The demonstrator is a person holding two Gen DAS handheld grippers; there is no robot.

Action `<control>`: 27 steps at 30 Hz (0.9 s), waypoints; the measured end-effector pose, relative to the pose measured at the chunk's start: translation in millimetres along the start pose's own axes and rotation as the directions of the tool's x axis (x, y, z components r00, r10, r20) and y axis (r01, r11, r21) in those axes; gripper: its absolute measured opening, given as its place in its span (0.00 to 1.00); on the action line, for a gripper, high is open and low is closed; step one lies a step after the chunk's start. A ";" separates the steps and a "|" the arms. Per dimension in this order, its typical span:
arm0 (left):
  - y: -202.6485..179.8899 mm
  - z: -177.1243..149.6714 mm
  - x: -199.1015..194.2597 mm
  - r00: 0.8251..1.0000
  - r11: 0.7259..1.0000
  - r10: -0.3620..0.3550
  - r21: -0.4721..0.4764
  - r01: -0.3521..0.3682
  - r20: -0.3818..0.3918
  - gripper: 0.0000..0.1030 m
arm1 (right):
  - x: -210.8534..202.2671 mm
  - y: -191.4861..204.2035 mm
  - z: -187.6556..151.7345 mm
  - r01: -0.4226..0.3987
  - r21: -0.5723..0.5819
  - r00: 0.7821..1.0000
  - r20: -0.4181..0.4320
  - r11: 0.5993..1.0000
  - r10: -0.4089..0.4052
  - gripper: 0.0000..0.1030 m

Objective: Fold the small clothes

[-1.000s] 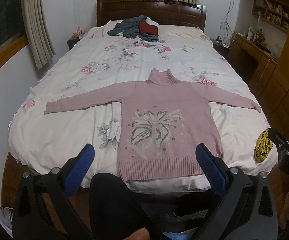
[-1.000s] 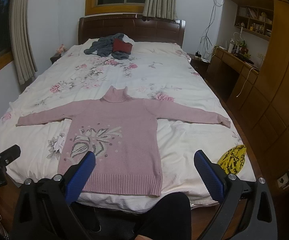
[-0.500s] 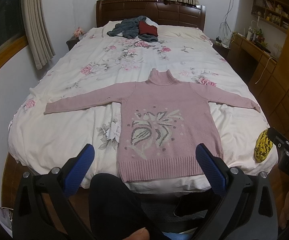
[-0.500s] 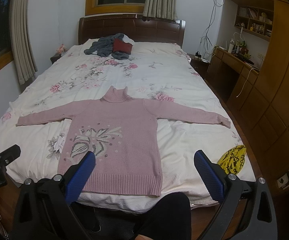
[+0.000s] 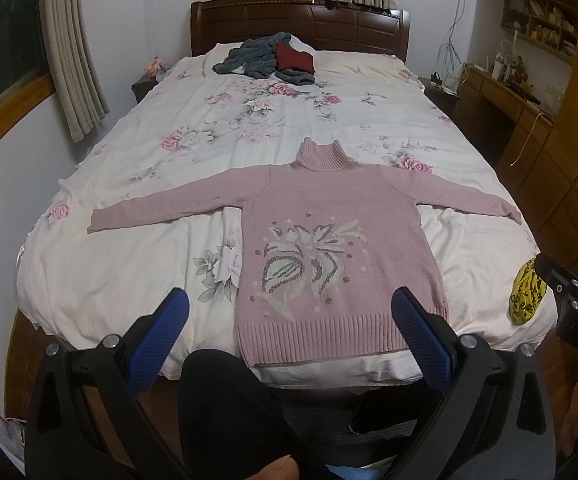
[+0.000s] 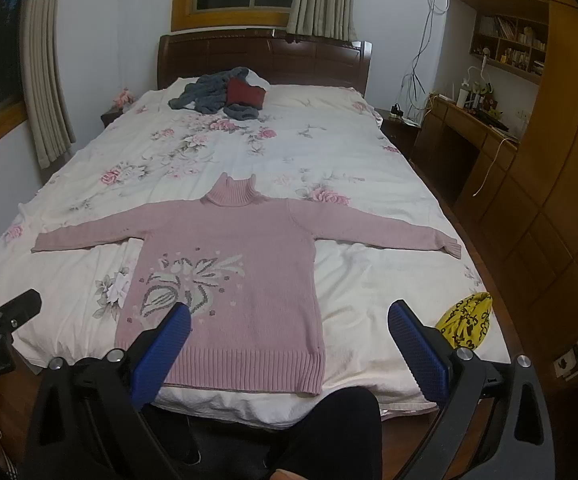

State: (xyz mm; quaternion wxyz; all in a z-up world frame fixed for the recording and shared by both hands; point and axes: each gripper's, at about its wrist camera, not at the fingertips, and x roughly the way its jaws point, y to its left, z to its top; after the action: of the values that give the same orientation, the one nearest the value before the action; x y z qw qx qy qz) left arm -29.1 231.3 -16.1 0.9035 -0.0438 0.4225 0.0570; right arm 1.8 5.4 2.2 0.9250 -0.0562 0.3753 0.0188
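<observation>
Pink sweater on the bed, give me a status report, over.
Left gripper and right gripper open, short of the bed. Pink sweater flat, sleeves out, unfolded. Yellow cloth near its right hem, not touching.

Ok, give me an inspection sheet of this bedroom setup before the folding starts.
Surface: bed with flowered cover, a few wrinkles.
Job's things: pink sweater flat, face up, sleeves spread, hem at the near edge.
Clutter: grey and red clothes by the headboard; yellow cloth at the near right corner.
Grippers: left gripper and right gripper open, holding nothing, short of the bed.
Cables: wires down the far wall.
Surroundings: desk, curtains, window.
</observation>
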 end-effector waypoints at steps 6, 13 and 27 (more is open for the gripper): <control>-0.6 -0.2 0.1 1.000 1.000 0.000 0.000 0.000 0.001 0.97 | 0.1 0.0 -0.2 0.001 -0.001 1.000 0.000 1.000 -0.001 0.97; -1.6 0.4 0.4 1.000 1.000 -0.002 0.000 0.002 -0.002 0.97 | 0.7 0.3 -0.8 0.003 0.000 1.000 -0.003 1.000 -0.003 0.97; -3.9 8.7 28.7 0.999 1.000 -0.008 0.000 0.008 -0.035 0.97 | 26.7 -3.8 0.9 0.005 -0.005 0.999 -0.042 1.000 -0.005 0.97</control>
State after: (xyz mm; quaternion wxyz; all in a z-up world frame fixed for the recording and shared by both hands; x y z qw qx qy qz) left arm -3.7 230.4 -32.5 0.8961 -0.0465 0.4382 0.0525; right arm 21.9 1.6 -15.4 0.9169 -0.0599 0.3943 0.0162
